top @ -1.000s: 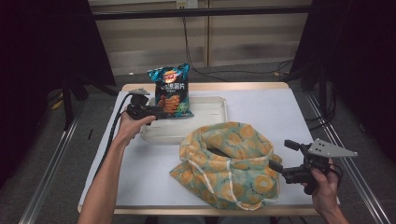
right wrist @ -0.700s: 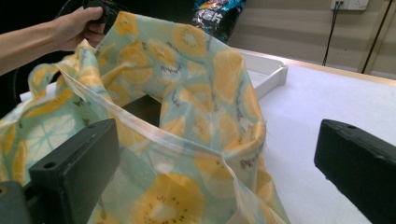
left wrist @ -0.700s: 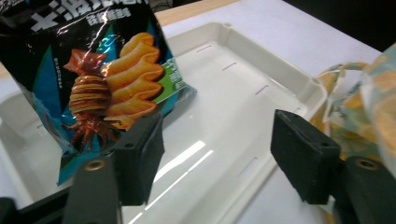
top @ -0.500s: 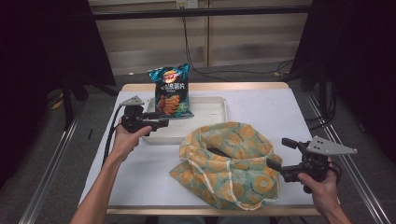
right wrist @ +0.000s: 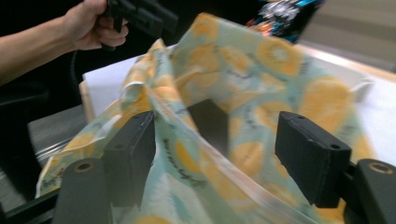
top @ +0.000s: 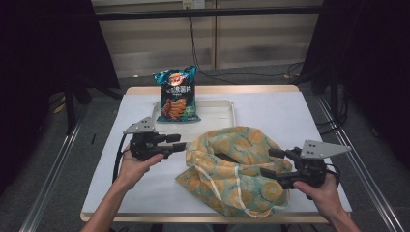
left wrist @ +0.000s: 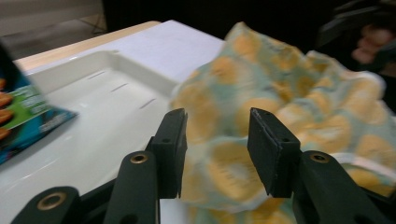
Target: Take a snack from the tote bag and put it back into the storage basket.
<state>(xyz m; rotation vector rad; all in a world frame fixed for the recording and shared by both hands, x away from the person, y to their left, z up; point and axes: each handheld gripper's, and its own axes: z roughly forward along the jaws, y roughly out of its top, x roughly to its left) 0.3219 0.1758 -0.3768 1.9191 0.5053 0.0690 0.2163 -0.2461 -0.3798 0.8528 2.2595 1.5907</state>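
Patterned cloth bag (top: pixel 237 171) crumpled on the white table (top: pixel 270 111), at about six o'clock from the cream tray (top: pixel 217 113). Left gripper (top: pixel 180 143) at nine o'clock of the bag, just beside its edge, jaws just been closing, part open with nothing pressed between them. Right gripper (top: pixel 270 163) at four o'clock of the bag, jaws just been closing, astride a raised fold of fabric, pads not yet pressing. Chip packet (top: pixel 176 94) upright at the tray's far left.

The cloth bag (top: pixel 237 169) is pale green with orange circles, the crisp packet (top: pixel 176 94) blue, the tray (top: pixel 217 113) cream.
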